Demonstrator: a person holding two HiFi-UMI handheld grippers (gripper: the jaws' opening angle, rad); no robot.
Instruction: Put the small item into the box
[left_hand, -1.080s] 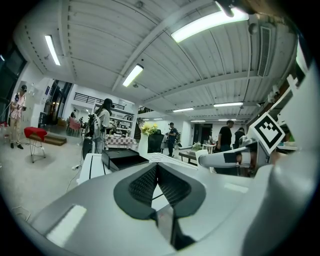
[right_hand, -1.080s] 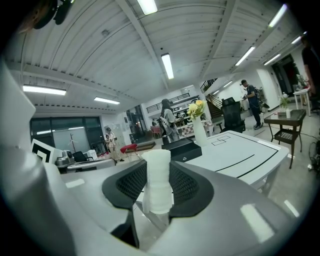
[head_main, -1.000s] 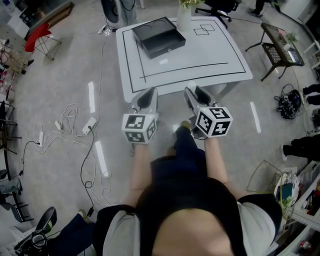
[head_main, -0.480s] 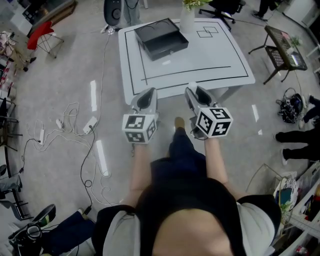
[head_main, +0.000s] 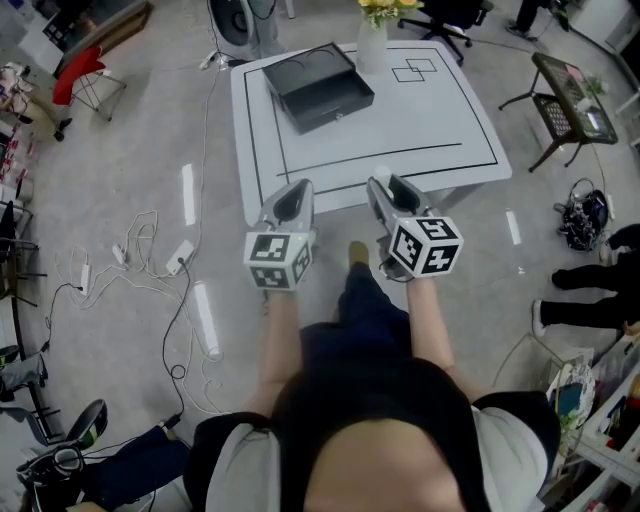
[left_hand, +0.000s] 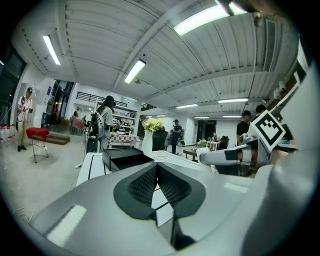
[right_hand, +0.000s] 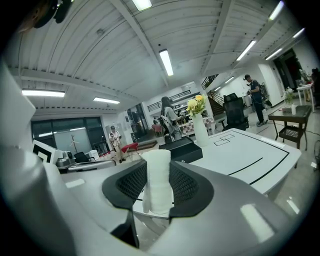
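Note:
A white table (head_main: 440, 110) marked with black lines stands ahead of me. An open black box (head_main: 320, 85) sits on its far left part. My right gripper (head_main: 385, 185) hovers just short of the table's near edge. It is shut on a small white roll (right_hand: 158, 195) that stands upright between the pads. The right gripper view shows the box (right_hand: 182, 147) beyond the roll. Beside it, my left gripper (head_main: 292, 190) is held level at the same edge. Its jaws meet at the tips with nothing between them (left_hand: 156, 167).
A white vase of yellow flowers (head_main: 370, 45) stands on the table behind the box. Cables and a power strip (head_main: 150, 250) lie on the floor to the left, with a red chair (head_main: 75, 75) beyond. A dark side table (head_main: 570, 100) stands at the right. Several people stand about the room.
Both grippers have moved forward together toward the table, whose near edge now lies closer to their tips. The roll stays clamped in the right gripper.

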